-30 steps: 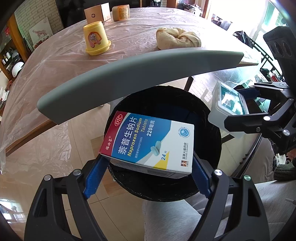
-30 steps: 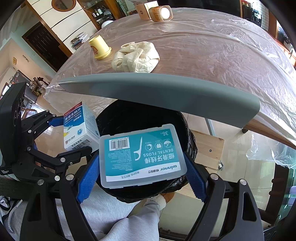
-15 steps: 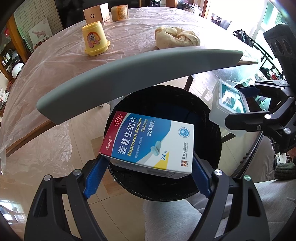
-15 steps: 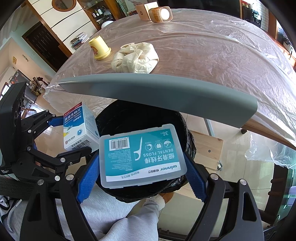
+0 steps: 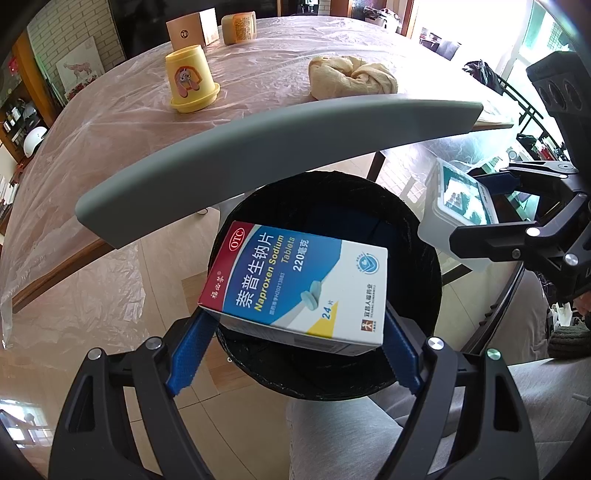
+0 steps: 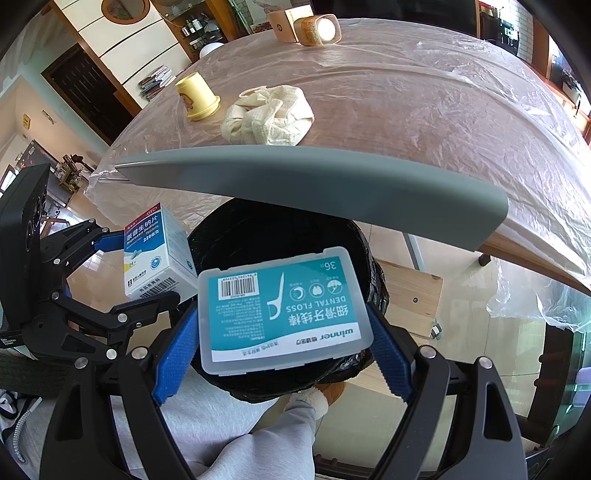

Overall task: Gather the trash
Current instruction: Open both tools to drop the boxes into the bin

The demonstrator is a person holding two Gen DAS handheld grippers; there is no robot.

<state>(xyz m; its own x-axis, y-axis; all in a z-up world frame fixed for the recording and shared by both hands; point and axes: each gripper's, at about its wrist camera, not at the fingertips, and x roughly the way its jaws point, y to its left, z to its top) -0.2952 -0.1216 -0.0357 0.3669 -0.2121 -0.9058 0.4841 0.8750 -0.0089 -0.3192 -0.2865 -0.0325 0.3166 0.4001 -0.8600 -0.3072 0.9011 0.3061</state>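
My left gripper [image 5: 295,350] is shut on a blue and white Naproxen tablet box [image 5: 299,286] and holds it above the open black-lined trash bin [image 5: 413,229]. My right gripper [image 6: 282,354] is shut on a clear plastic dental floss case [image 6: 282,314] with a teal label, held over the same bin [image 6: 258,236]. The bin's grey lid [image 5: 258,155] stands raised behind it. The right gripper with the floss case [image 5: 461,203] shows at the right of the left wrist view. The left gripper with the tablet box [image 6: 155,254] shows at the left of the right wrist view.
Behind the bin is a table covered in plastic sheet [image 6: 424,99]. On it are a yellow cup [image 5: 190,79], a crumpled beige cloth [image 5: 351,75], a small cardboard box [image 5: 192,31] and an orange container [image 5: 240,26]. A wooden stool [image 6: 410,291] stands beside the bin. My grey-trousered legs [image 6: 236,424] are below.
Both grippers hold their items almost still over the bin; the view has shifted only slightly.
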